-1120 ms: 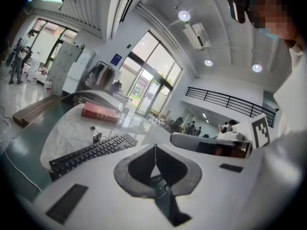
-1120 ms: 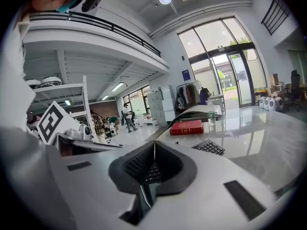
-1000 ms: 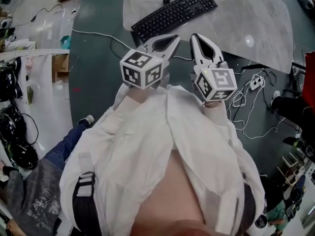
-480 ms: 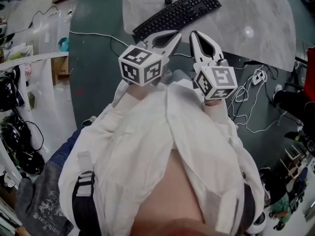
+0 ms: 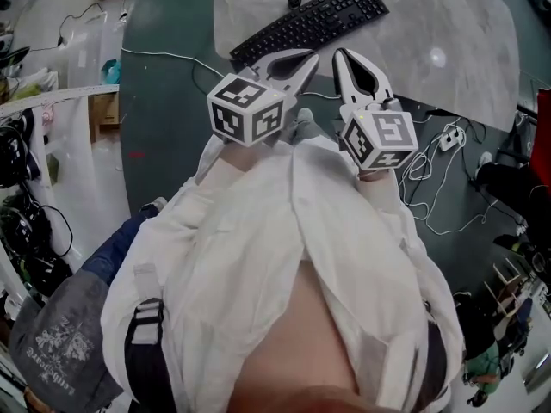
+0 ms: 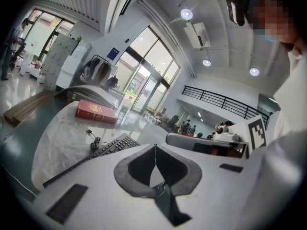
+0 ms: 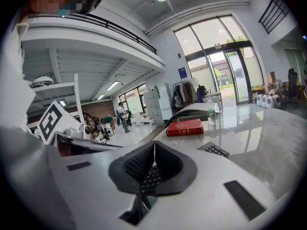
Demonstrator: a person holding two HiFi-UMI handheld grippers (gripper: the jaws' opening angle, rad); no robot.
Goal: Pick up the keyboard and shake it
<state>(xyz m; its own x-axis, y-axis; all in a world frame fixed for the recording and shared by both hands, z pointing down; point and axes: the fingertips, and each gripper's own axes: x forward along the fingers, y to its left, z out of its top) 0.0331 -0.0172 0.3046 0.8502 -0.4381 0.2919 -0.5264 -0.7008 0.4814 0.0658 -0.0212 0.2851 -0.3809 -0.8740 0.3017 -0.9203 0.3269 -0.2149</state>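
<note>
A black keyboard (image 5: 308, 23) lies slantwise on the pale marble table (image 5: 448, 33), its cable curled at the far end. In the head view my left gripper (image 5: 312, 56) and right gripper (image 5: 341, 55) are held side by side just short of the keyboard's near edge, both shut with nothing between their tips. The left gripper view shows the keyboard (image 6: 103, 150) beyond and left of the shut left gripper (image 6: 155, 145). Through the right gripper (image 7: 154, 143) I see keys (image 7: 214, 150) right behind the closed tips.
A red book (image 7: 184, 127) lies further back on the table, with a small bottle (image 7: 211, 115) beside it. White cables and a power strip (image 5: 448, 143) lie on the dark green floor at the right. A person in a grey shirt (image 5: 60, 351) stands at the lower left.
Both grippers have edged a little toward the keyboard and stay shut. The person at the lower left has shifted.
</note>
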